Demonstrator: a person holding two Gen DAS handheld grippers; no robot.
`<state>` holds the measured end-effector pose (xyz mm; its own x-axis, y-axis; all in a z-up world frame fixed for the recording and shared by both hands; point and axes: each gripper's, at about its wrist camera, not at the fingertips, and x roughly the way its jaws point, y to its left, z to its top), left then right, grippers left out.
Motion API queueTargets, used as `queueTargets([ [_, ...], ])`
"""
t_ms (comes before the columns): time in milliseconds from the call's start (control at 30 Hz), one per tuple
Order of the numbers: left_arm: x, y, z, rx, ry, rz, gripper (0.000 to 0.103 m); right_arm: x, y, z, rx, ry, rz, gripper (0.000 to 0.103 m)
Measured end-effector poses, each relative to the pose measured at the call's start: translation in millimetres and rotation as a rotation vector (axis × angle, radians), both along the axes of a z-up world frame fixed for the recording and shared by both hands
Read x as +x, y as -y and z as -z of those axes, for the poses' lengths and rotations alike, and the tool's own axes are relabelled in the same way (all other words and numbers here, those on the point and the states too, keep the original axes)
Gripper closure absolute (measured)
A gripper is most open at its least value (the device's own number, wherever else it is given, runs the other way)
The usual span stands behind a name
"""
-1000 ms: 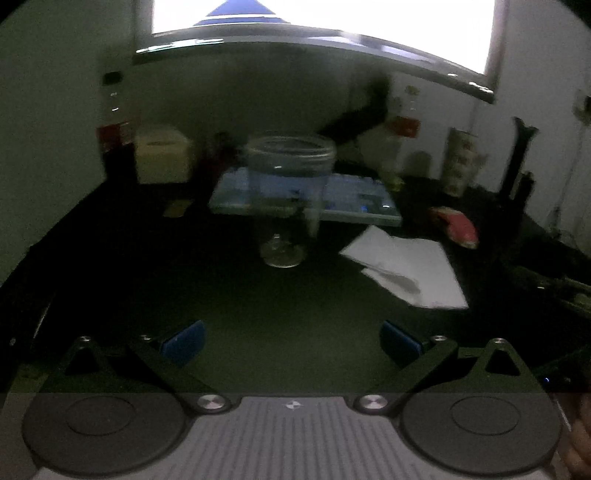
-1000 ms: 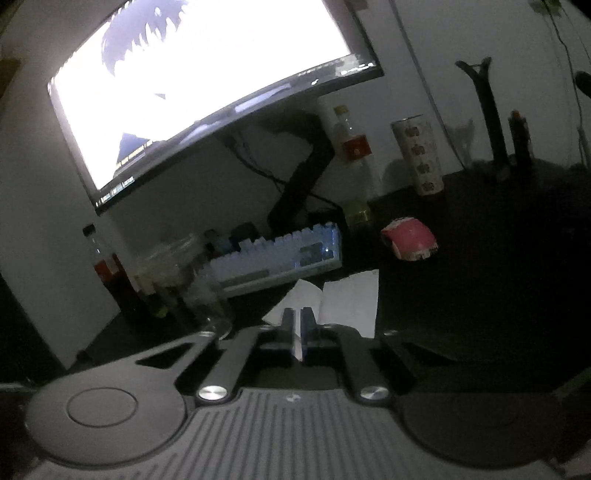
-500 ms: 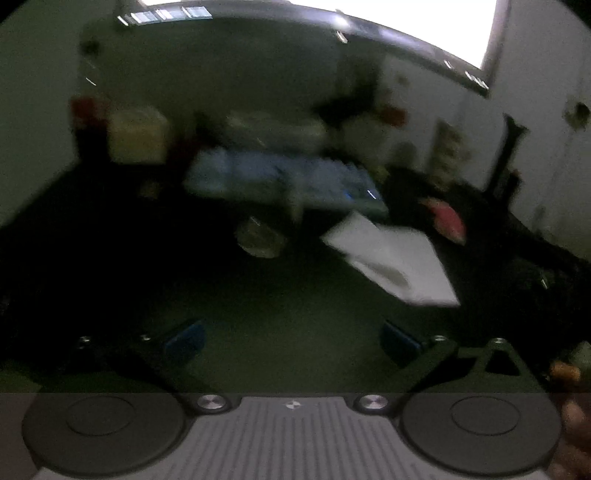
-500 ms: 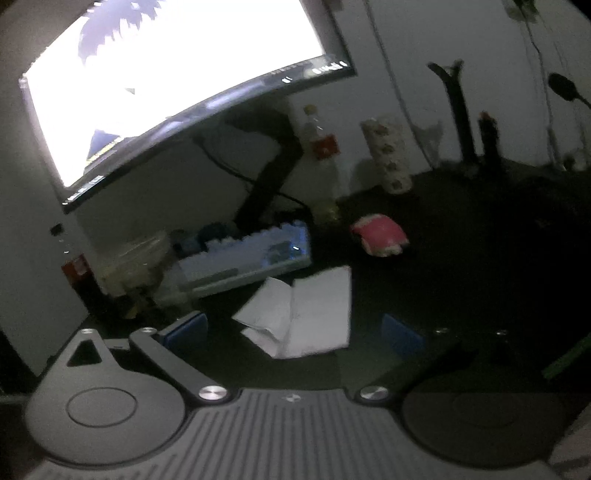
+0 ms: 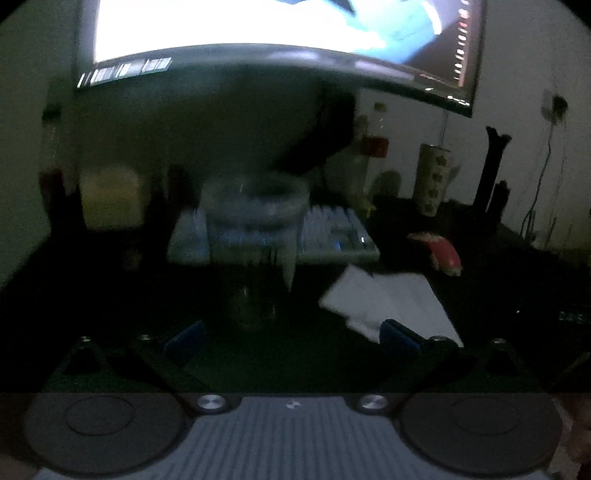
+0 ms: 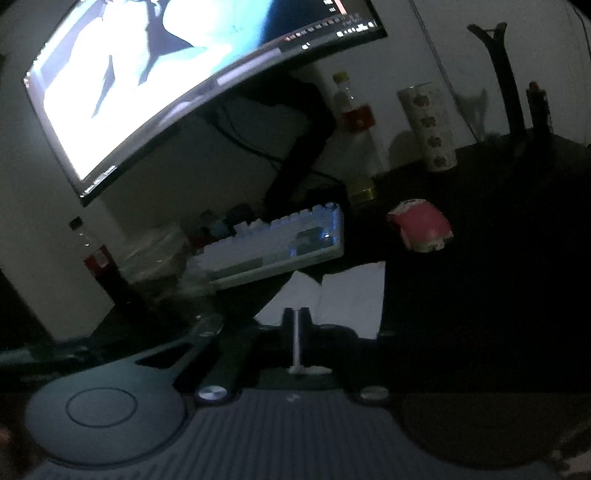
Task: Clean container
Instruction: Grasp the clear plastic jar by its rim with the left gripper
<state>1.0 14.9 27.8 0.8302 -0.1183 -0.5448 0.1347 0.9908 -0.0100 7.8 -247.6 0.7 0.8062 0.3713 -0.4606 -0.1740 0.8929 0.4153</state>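
Observation:
A clear plastic jar (image 5: pixel 255 236) stands upright on the dark desk, dead ahead of my left gripper (image 5: pixel 291 338). That gripper is open, its blue pads (image 5: pixel 184 341) wide apart, short of the jar and touching nothing. A white paper tissue (image 5: pixel 388 299) lies flat to the jar's right. In the right wrist view my right gripper (image 6: pixel 295 317) is closing to shut, fingers together at the near edge of the tissue (image 6: pixel 347 295). I see nothing gripped between them. The jar (image 6: pixel 155 254) shows blurred at the left.
A pale keyboard (image 5: pixel 332 236) lies behind the jar, under a lit curved monitor (image 5: pixel 258 33). A pink-red object (image 6: pixel 421 225) sits right of the keyboard. A bottle (image 6: pixel 351 122), a patterned cup (image 6: pixel 428 125) and a yellowish box (image 5: pixel 110 195) line the back.
The left gripper has come closer to the jar, which now looms larger. The right gripper opened wide over the tissue, then shut again, and has moved nearer the tissue.

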Motion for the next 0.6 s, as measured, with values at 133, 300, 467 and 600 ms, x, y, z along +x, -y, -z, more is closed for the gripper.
queueTargets([
  [133, 25.8, 16.7, -14.7, 0.139, 0.016, 0.023, 0.0, 19.5, 0.2, 7.8, -0.05, -0.014, 0.018, 0.098],
  [300, 57.8, 35.9, -29.0, 0.249, -0.037, 0.048, 0.001, 48.7, 8.0, 8.8, -0.056, -0.022, 0.012, 0.097],
  [467, 65.1, 52.0, -38.7, 0.332, -0.097, 0.216, 0.0, 66.4, 12.2, 9.8, -0.078, -0.042, 0.01, 0.064],
  [600, 68.2, 55.4, -43.9, 0.372, -0.1, 0.26, 0.0, 70.5, 8.8, 7.6, -0.143, 0.011, -0.007, 0.023],
])
